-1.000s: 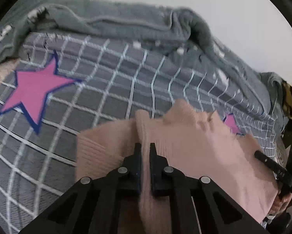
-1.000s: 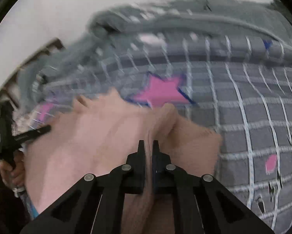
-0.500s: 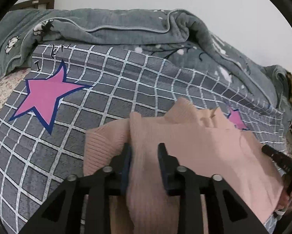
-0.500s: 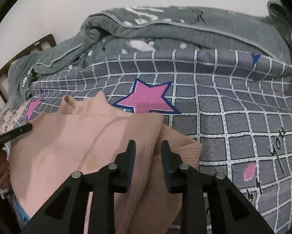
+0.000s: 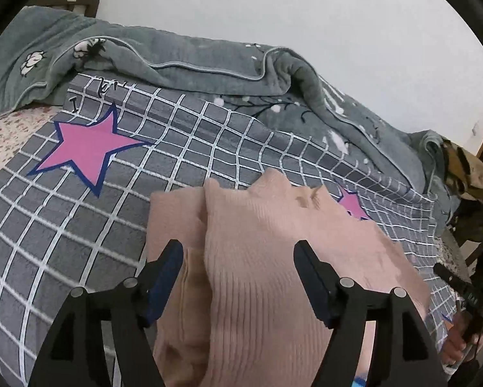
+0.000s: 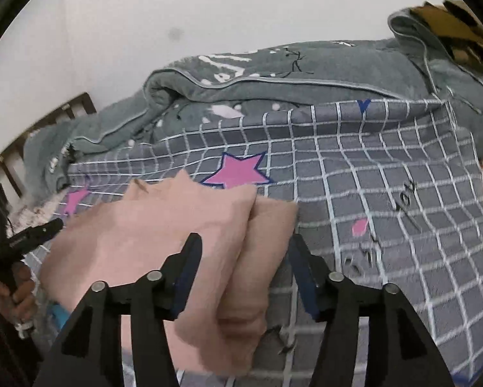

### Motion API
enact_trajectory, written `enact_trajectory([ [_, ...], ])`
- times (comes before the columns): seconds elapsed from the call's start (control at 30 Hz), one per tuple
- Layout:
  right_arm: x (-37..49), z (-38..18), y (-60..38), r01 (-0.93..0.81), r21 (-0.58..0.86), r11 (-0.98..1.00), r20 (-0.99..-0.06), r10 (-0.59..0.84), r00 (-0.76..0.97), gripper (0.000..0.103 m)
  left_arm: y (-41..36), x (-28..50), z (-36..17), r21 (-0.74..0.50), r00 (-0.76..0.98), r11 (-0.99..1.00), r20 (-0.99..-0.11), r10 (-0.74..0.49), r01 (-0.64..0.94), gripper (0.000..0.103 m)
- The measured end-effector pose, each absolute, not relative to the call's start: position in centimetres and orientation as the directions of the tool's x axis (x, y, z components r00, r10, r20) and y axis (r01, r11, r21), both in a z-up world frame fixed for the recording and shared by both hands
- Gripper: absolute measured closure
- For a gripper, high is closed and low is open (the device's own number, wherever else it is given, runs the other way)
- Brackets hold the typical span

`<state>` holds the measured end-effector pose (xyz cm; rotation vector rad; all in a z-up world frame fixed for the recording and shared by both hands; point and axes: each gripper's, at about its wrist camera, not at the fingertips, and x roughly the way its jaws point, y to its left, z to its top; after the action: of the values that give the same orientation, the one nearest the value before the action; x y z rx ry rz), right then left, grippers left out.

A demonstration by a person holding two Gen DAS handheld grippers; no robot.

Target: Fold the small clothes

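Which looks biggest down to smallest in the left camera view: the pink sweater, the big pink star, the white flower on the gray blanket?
1. Pink sweater, though it lies nearest the camera, which enlarges it.
2. Big pink star.
3. White flower, smallest and farthest away.

I read a handwritten-style "I" followed by illegible script on the grid-patterned bedspread (image 5: 80,213), upper left of the left wrist view. In the right wrist view, right of centre, I cannot decipher its dark lettering.
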<state>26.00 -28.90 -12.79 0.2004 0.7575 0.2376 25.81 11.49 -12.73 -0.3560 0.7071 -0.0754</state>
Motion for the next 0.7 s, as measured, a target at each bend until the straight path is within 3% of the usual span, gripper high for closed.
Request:
enact_trajectory([
  [0.27,22.1,-15.0,-27.6,-0.142,0.374,0.916,-0.668,0.373,0.644,0.046,12.7,20.8,-14.5,-0.41,0.737,0.911,-0.626,-0.254,-0.035,0.032],
  [0.37,21.6,-15.4,-26.7,-0.133,0.344,0.929,-0.681,0.345,0.646,0.046,12.8,19.5,-15.5,-0.432,0.718,0.902,-0.635,-0.284,-0.026,0.028],
  [0.7,23.9,-18.0,-26.9,-0.045,0.331,0.943,-0.748,0.291,0.597,0.046,12.7,20.0,-16.8,-0.348,0.695,0.936,-0.687,-0.212,-0.058,0.027],
])
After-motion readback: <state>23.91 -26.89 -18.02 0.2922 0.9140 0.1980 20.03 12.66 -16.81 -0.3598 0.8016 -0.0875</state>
